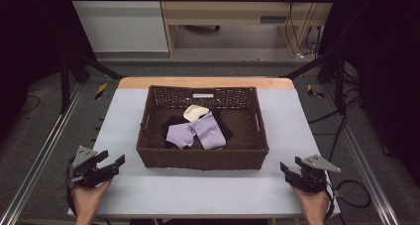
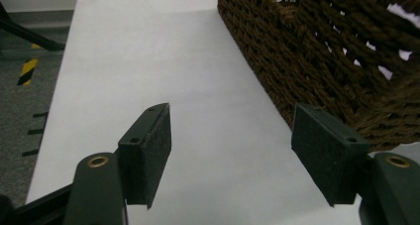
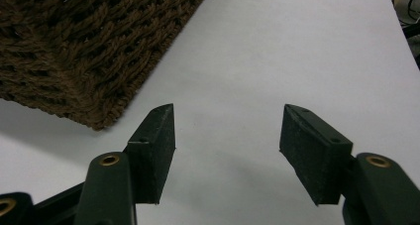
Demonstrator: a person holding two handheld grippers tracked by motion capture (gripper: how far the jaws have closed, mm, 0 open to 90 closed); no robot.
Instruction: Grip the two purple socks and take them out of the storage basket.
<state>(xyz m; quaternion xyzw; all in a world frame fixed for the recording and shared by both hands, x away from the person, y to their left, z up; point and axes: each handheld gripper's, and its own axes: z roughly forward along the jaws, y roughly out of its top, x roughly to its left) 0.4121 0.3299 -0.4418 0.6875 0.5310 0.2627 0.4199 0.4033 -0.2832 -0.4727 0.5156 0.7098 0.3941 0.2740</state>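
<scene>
A brown woven basket point(image 1: 202, 158) sits at the middle of a white table point(image 1: 198, 190), seen from above, with a person's two hands entering from the near edge. The left gripper point(image 1: 115, 164) rests on the table near the basket's near left corner, and the right gripper point(image 1: 287, 169) lies near the near right corner; neither touches the basket.

Only the high view looks into the basket. There, two lilac socks point(image 1: 197, 132) lie side by side on a black cloth point(image 1: 174, 122), with a cream sock point(image 1: 195, 112) just behind them toward the far wall. A small white label point(image 1: 203, 95) shows on the far wall's handle slot.

The left gripper view brings up what the high view cannot: the basket's coarse weave point(image 2: 317, 51) at close range, just past the right-hand jaw, with bare white table point(image 2: 163, 51) between the jaws. The jaws of the left gripper point(image 2: 231, 143) stand wide apart, with nothing between them.

The right gripper view shows the basket's corner point(image 3: 84, 51) beyond the left-hand jaw. The right gripper point(image 3: 228, 140) is also spread wide and empty over bare table point(image 3: 297, 51), and dark cables point(image 3: 408, 12) show at the table's edge.
</scene>
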